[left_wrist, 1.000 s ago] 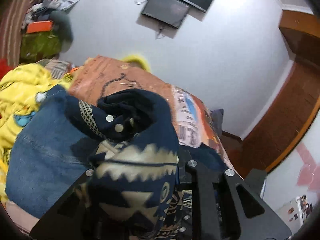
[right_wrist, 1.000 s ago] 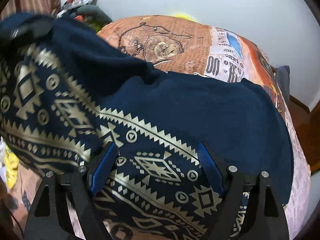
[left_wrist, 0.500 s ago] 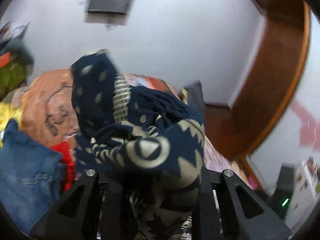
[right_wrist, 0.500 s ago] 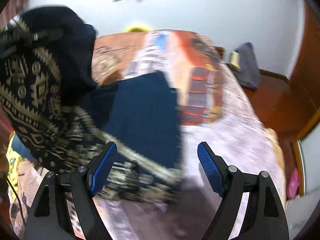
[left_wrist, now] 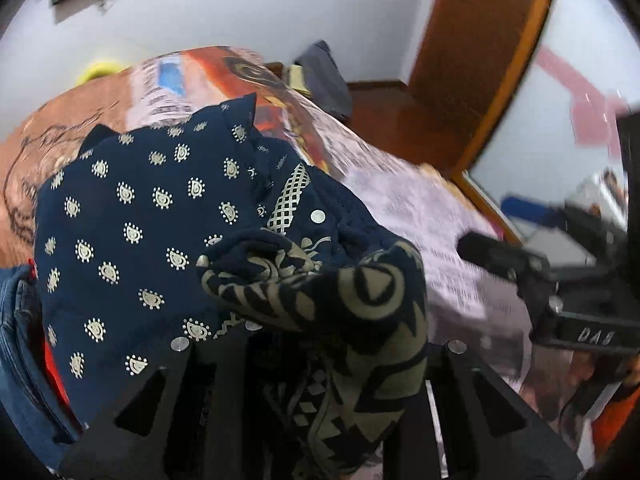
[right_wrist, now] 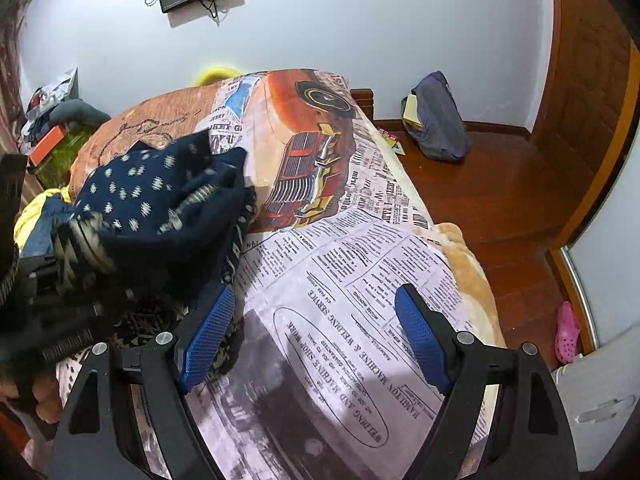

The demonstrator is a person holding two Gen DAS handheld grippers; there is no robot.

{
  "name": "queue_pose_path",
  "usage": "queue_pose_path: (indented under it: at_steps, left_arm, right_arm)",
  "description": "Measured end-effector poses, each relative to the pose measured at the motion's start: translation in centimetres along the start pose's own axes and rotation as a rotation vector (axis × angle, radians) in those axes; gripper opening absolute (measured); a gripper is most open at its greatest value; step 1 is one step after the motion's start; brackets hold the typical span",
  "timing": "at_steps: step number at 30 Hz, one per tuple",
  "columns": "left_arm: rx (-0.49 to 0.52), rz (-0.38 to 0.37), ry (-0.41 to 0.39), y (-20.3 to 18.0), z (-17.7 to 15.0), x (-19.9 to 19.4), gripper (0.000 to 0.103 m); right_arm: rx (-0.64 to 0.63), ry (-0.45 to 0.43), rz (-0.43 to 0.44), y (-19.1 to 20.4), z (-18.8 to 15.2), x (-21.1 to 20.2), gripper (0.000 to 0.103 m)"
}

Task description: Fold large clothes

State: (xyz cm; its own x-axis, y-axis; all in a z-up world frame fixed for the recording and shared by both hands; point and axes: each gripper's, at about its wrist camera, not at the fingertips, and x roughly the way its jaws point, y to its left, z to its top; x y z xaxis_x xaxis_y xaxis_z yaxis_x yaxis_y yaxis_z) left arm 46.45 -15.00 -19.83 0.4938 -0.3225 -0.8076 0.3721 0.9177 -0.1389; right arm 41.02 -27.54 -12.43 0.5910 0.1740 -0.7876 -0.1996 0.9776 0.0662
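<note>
Left wrist: left gripper clamps bunched navy garment above bed

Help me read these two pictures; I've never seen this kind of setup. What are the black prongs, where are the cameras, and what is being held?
No robot here: a person holds a two-finger gripper in each hand, with a fisheye camera on each looking along its fingers. One picture is the left gripper's view, the other the right's. The left gripper is shut on a bunched navy garment with gold print. The right gripper, with blue pads, stands open and empty above a bed's newspaper-print blanket. The garment's remainder lies on the bed.
</note>
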Motion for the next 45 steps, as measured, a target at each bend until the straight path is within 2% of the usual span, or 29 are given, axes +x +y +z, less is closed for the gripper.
queue_pose_path:
  at_steps: [3,4,6,7,8,14,19,23,26,29,32,35,38,41,45]
  left_arm:
    - [0.008,-0.012,0.035,-0.2,-0.2,0.6,0.021]
    - [0.011,-0.008,0.034,-0.2,-0.3,0.6,0.026]
    - [0.006,-0.041,0.037,-0.2,-0.6,0.0,0.043]
    - [-0.002,-0.072,0.044,-0.3,-0.6,-0.2,0.057]
    - [-0.003,-0.099,0.044,-0.6,-0.8,-0.8,0.065]
    - [0.098,-0.074,0.029,-2.0,-2.9,-5.5,0.066]
    - [0.051,-0.050,-0.046,1.0,-4.1,-11.0,0.071]
    - [-0.018,0.081,-0.111,5.5,-3.6,-13.7,0.084]
    - [-0.071,0.152,-0.104,8.2,-3.2,-13.3,0.084]
    - [-0.128,0.156,-0.056,10.1,-3.7,-11.6,0.084]
    - [-0.144,0.145,0.007,10.6,-4.9,-9.1,0.084]
    - [-0.126,0.147,0.013,10.4,-5.9,-7.7,0.088]
    - [-0.101,0.149,0.011,9.7,-6.7,-7.3,0.091]
    - [-0.095,0.146,0.009,9.6,-7.3,-7.4,0.091]
    - [-0.088,0.138,0.011,9.6,-7.8,-8.0,0.091]
  right_arm:
    - [-0.014,0.007,-0.005,0.2,-0.3,-0.2,0.080]
    - [-0.017,0.007,-0.005,0.2,-0.3,-0.3,0.080]
    - [-0.022,0.004,-0.005,0.3,-0.4,-0.8,0.080]
    - [-0.026,0.001,-0.006,0.2,-0.4,-1.0,0.080]
    - [-0.030,-0.004,-0.008,0.2,-0.4,-1.3,0.080]
    - [-0.052,-0.046,0.004,0.5,0.3,-3.7,0.080]
    - [-0.089,-0.088,0.053,2.3,1.1,-5.3,0.080]
    - [-0.134,-0.102,0.119,5.2,2.0,-5.0,0.080]
    - [-0.164,-0.077,0.157,7.6,2.1,-3.5,0.080]
    - [-0.184,-0.031,0.164,9.4,1.8,-1.0,0.080]
    - [-0.187,0.033,0.145,9.9,1.0,1.7,0.080]
    - [-0.172,0.094,0.112,8.7,-0.3,3.8,0.080]
    - [-0.112,0.130,0.144,6.1,-1.8,4.5,0.080]
    - [-0.082,0.148,0.144,4.0,-2.8,4.1,0.081]
    - [-0.105,0.140,0.089,3.0,-3.3,2.7,0.081]
